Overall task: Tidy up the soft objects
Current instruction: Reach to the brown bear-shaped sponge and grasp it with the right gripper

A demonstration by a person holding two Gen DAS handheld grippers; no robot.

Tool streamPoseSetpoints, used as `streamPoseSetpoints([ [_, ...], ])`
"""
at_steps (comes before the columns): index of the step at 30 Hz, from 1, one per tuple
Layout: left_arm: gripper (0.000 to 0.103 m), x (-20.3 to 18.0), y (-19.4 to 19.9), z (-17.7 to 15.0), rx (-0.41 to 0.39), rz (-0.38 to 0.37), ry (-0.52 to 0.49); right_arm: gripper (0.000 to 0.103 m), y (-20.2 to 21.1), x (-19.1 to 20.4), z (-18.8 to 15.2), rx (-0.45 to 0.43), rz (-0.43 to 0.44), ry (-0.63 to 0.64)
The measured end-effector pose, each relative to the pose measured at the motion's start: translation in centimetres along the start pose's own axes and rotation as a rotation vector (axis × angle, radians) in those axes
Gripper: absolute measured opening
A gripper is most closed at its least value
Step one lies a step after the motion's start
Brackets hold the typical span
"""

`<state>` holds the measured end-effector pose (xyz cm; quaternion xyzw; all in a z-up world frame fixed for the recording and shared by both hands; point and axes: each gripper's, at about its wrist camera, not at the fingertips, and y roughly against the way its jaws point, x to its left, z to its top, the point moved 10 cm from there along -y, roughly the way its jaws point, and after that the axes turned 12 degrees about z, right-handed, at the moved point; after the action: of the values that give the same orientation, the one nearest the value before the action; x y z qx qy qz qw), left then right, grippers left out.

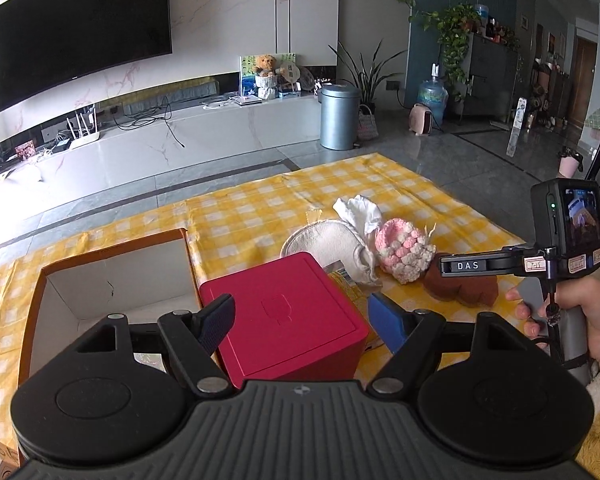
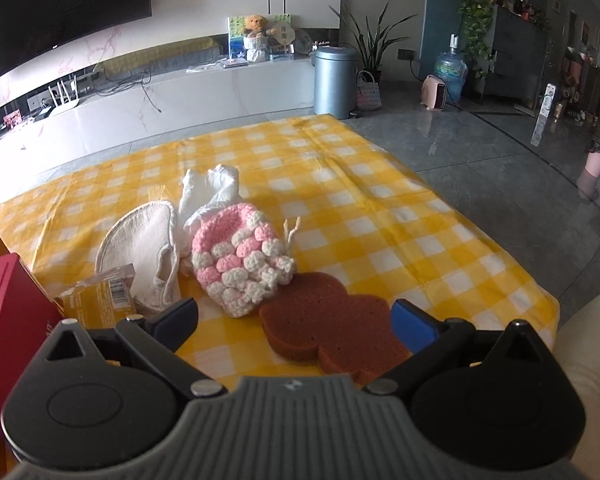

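A brown cloud-shaped sponge (image 2: 332,320) lies on the yellow checked cloth (image 2: 360,208), between the open fingers of my right gripper (image 2: 296,320), which is empty. Behind it lie a pink and white crochet pouch (image 2: 240,264), a white crumpled cloth (image 2: 210,192) and a cream round pad (image 2: 140,248). My left gripper (image 1: 304,316) is open and empty, above a red box (image 1: 284,316). In the left wrist view the pouch (image 1: 404,252), the pad (image 1: 328,244), the sponge (image 1: 464,288) and the right gripper's body (image 1: 472,266) lie to the right.
An open cardboard box (image 1: 112,280) with a white inside stands left of the red box. A yellow packet (image 2: 96,300) leans between the red box (image 2: 8,312) and the pad. The cloth's far and right edges drop to the grey floor (image 2: 480,152).
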<state>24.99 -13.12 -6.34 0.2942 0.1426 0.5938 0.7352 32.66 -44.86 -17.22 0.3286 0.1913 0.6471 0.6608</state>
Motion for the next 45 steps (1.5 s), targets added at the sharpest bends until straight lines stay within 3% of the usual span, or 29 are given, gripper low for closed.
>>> streamPoseSetpoints([
  [4, 0.089, -1.1, -0.5, 0.0, 0.014, -0.004, -0.021, 0.101, -2.8, -1.4, -0.7, 0.063, 0.029, -0.008],
  [10, 0.089, -2.0, -0.8, 0.0, 0.029, -0.03, -0.018, 0.101, -6.4, -3.9, -1.3, 0.133, -0.001, 0.064],
  [16, 0.089, -2.8, -0.8, -0.1, 0.03, -0.042, -0.036, 0.1, -7.3, -4.9, -1.5, 0.132, 0.099, 0.047],
  [23, 0.089, -3.1, -0.8, -0.3, 0.038, -0.042, -0.037, 0.097, -7.0, -3.7, -2.9, 0.225, 0.086, 0.112],
  [29, 0.089, -3.1, -1.2, -0.6, 0.047, -0.037, -0.04, 0.095, -4.9, -3.1, -4.2, 0.318, 0.157, -0.021],
  [34, 0.089, -3.0, -1.7, -0.9, 0.073, -0.058, -0.007, 0.098, -3.7, -1.9, -6.1, 0.427, 0.296, -0.2],
  [36, 0.089, -3.0, -1.7, -0.9, 0.075, -0.061, -0.002, 0.098, -3.1, -2.0, -5.7, 0.386, 0.277, -0.228],
  [39, 0.089, -2.8, -1.6, -0.9, 0.072, -0.057, -0.004, 0.1, -1.8, -2.3, -4.1, 0.284, 0.189, -0.151],
  [41, 0.089, -2.8, -1.5, -0.9, 0.071, -0.055, -0.005, 0.1, -1.6, -1.9, -3.4, 0.247, 0.192, -0.094],
  [45, 0.089, -2.8, -1.4, -0.8, 0.07, -0.052, -0.013, 0.101, -2.7, 0.1, -4.5, 0.339, 0.228, -0.003],
])
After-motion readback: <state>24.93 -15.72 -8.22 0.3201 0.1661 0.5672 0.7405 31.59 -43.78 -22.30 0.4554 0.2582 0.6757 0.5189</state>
